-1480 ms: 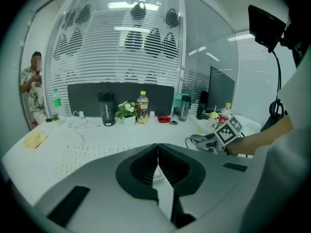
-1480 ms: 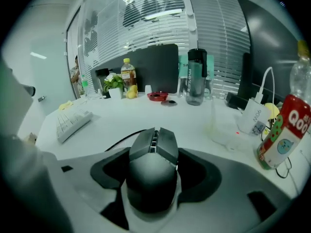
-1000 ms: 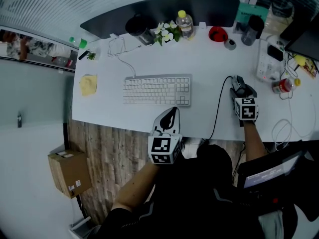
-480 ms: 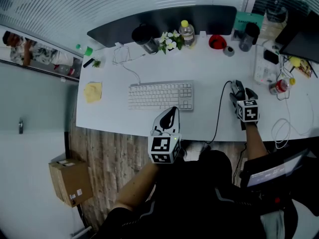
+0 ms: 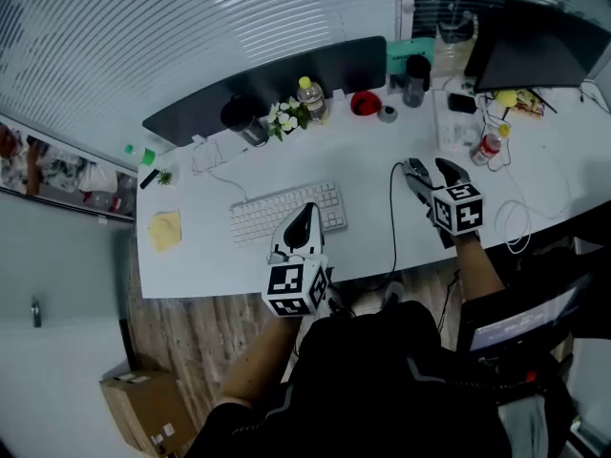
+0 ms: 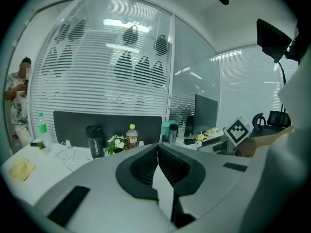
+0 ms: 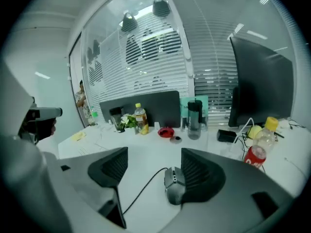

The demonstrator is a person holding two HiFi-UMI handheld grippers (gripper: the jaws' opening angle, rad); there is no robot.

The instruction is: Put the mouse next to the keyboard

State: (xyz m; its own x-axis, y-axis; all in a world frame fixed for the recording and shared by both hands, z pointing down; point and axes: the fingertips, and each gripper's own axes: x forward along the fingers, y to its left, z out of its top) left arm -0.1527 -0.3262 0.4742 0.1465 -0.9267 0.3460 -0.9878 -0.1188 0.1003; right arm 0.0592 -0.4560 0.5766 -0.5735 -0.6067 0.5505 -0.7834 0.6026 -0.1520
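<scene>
Mouse sits on white desk between the jaws of the right gripper, against the right-hand jaw. The jaws are spread and closing, other jaw clear of it. Its cable trails toward the near edge. Left gripper is clenched on nothing at the near desk edge. Keyboard lies at 9 o'clock from the mouse, well apart. Far row: black tumbler, flowers, yellow-capped bottle part-filled with yellowish liquid, red bowl, contents unclear.
</scene>
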